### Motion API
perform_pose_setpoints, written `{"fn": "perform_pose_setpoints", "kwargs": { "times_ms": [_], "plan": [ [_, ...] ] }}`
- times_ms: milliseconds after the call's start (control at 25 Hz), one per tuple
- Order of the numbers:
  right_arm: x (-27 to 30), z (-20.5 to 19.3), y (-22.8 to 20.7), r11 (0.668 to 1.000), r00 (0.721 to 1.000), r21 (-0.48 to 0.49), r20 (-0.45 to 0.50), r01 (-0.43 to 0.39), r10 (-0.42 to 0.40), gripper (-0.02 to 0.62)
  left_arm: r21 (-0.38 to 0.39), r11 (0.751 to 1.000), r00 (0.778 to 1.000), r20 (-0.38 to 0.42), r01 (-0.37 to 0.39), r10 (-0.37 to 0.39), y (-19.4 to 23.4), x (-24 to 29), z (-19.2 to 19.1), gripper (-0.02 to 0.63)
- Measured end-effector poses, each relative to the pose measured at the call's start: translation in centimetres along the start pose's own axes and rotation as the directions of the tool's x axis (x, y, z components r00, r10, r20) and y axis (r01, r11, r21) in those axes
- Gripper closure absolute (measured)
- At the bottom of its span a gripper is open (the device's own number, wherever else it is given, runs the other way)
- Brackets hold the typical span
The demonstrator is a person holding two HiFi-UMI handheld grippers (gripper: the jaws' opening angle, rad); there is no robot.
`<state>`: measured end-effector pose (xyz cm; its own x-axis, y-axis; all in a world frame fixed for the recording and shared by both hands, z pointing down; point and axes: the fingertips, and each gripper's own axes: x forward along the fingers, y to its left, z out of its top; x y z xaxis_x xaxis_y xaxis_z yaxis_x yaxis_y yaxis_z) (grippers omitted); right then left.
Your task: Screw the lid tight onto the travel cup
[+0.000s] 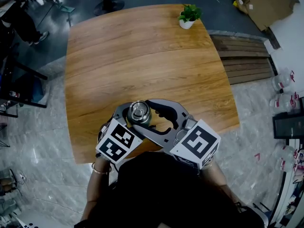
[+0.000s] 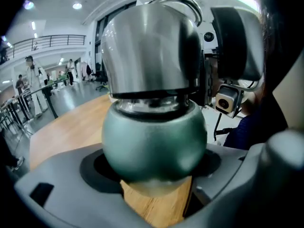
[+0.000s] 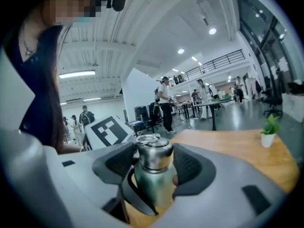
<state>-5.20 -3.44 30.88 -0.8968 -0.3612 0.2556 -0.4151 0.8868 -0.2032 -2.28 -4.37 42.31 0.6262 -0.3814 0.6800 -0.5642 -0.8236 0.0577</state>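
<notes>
Where the wide wooden table (image 1: 142, 56) comes nearest the person, the round-bodied green metal travel cup (image 2: 154, 146) stands upright on the wood, just in from the edge, with both hand-held tools meeting around it. The left gripper (image 2: 152, 184) is clamped on the cup's bulging green body: its grey jaws press against both flanks, and the dark pads cradle the lower curve, with a strip of table showing beneath. The domed stainless steel lid (image 2: 147, 51) sits level on the cup's neck (a thin wire loop arches over its top).

The right gripper (image 3: 153, 175) comes in from the person's right and crosses the left one. Its jaws stand apart, one on each side of the lid at lid height. In the right gripper view the two ribbed black pads flank the steel closely. The left gripper view shows one black pad (image 2: 237, 37) beside the lid with a narrow gap between them.

From the head view the cup is a small steel circle between the two marker cubes. A small green potted plant in a white pot (image 1: 189, 16) stands at the table's far right corner, well apart from the cup. Several people (image 3: 165, 103) stand in the hall beyond.
</notes>
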Motion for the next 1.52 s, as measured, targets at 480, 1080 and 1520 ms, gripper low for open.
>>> {"fn": "perform_pose_setpoints", "kwargs": {
  "times_ms": [480,1080,1520],
  "plan": [
    [-0.9,0.5,0.5,0.997,0.998,-0.047,0.023,-0.063,0.064,0.368,0.063,0.993,0.994,0.033,0.101,-0.103,-1.0,-0.8,0.4,0.204],
    [-1.5,0.5,1.4,0.984,0.984,0.019,0.027,-0.178,0.177,0.359,0.114,0.965,0.969,0.056,0.235,-0.242,-2.9,-1.3,0.4,0.204],
    [-1.5,0.5,2.9,0.965,0.964,-0.019,0.020,-0.263,0.264,0.351,0.210,0.893,0.913,0.006,0.398,-0.408,-5.8,-2.1,0.2,0.204]
  ]
}}
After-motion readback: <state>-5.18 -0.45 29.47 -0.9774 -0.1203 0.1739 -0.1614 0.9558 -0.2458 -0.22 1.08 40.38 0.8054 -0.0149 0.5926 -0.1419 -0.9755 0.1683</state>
